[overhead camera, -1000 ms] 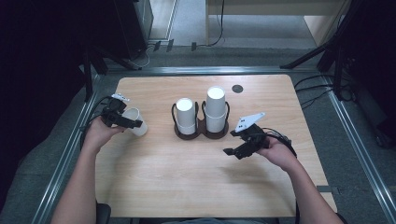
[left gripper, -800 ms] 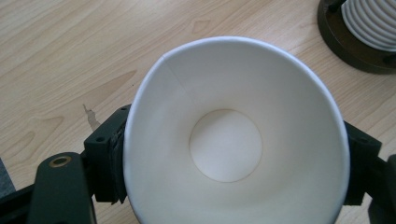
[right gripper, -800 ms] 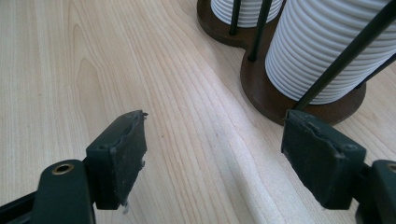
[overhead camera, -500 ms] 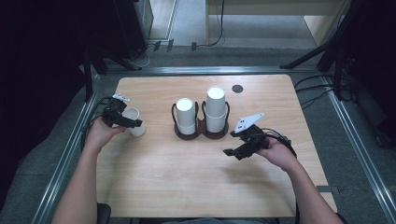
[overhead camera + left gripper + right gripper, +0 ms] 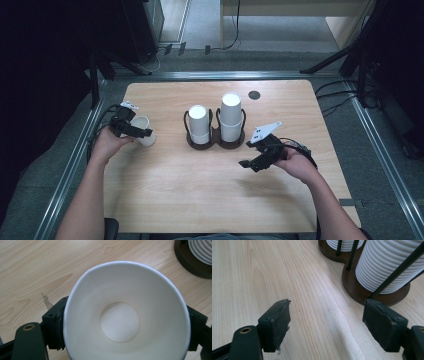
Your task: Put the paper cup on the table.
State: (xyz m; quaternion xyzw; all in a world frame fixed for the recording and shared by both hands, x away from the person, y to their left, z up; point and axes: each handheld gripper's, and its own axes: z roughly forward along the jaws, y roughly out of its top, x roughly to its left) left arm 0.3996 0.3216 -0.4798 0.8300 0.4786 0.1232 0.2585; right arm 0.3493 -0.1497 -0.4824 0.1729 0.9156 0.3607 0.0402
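A white paper cup (image 5: 143, 128) stands upright near the table's left edge, its mouth facing the left gripper view (image 5: 120, 322). My left gripper (image 5: 144, 132) is shut on it, one black pad (image 5: 53, 326) against each side below the rim. My right gripper (image 5: 248, 163) hovers open and empty over bare wood to the right of centre, pads (image 5: 275, 323) wide apart. A dark brown two-post holder (image 5: 202, 145) at the table's middle carries a shorter stack of white cups (image 5: 198, 124) and a taller one (image 5: 230, 116). The right gripper view shows its base (image 5: 352, 287) and ribbed cups (image 5: 384, 267) close ahead.
A small black disc (image 5: 254, 94) lies near the table's far edge. The wooden table (image 5: 200, 200) has metal rails along both sides, and cables trail on the floor at left and right. Dark stands rise beyond the far corners.
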